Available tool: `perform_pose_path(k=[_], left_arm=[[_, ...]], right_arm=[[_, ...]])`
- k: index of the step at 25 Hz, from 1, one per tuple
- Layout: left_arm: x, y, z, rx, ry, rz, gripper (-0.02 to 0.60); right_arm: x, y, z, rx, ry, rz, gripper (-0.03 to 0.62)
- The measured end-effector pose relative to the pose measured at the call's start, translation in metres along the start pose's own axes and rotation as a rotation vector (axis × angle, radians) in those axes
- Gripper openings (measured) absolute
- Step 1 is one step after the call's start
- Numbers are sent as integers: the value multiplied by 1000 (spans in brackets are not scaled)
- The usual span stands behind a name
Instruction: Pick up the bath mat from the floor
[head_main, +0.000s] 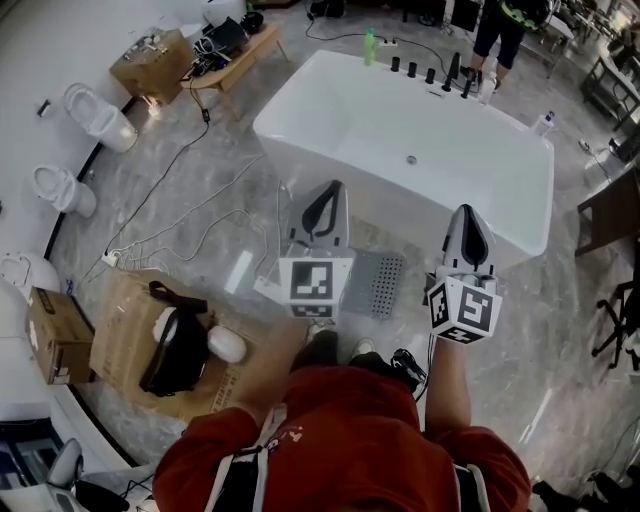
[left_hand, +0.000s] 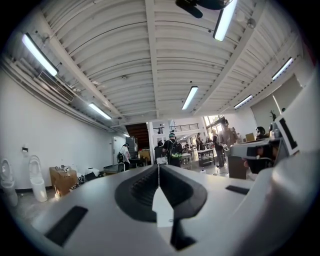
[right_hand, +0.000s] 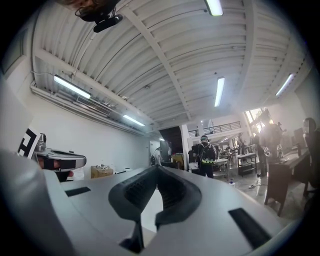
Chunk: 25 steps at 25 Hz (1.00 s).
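Note:
The bath mat (head_main: 377, 284), grey and perforated, lies flat on the marble floor beside the white bathtub (head_main: 300, 115), in front of my feet. In the head view my left gripper (head_main: 324, 198) is held above the mat's left edge and my right gripper (head_main: 469, 218) to the mat's right; both are raised well off the floor. Both gripper views look level across the room and neither shows the mat. The left gripper (left_hand: 159, 168) has its jaws shut with nothing between them. The right gripper (right_hand: 158, 168) is shut and empty too.
Toilets (head_main: 98, 116) stand along the left wall. A cardboard box (head_main: 125, 335) with a headset on it sits at my left, cables (head_main: 170, 235) trail over the floor, and a low wooden bench (head_main: 238, 52) stands behind. A person (head_main: 505, 28) stands beyond the tub; a dark chair (head_main: 610, 210) is at the right.

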<state>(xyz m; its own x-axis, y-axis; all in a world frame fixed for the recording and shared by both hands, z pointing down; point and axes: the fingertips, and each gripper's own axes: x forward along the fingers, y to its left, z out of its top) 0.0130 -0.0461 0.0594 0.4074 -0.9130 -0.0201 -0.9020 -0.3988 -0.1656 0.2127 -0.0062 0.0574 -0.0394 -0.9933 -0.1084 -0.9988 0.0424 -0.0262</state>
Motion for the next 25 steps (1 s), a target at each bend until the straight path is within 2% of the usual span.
perform_pose_path(k=[14,19,25], left_arm=[[24,82,-19,-23,-15,-35,17],[27,121,-35,-19,1,-22,17],[37,142,-64,-34,46,-37,17]], right_arm=[[45,61,-2,-76,15,-59,14],[64,90,-12,-106,28,-61,12],[82,105,-41,-129,98,-88,12]])
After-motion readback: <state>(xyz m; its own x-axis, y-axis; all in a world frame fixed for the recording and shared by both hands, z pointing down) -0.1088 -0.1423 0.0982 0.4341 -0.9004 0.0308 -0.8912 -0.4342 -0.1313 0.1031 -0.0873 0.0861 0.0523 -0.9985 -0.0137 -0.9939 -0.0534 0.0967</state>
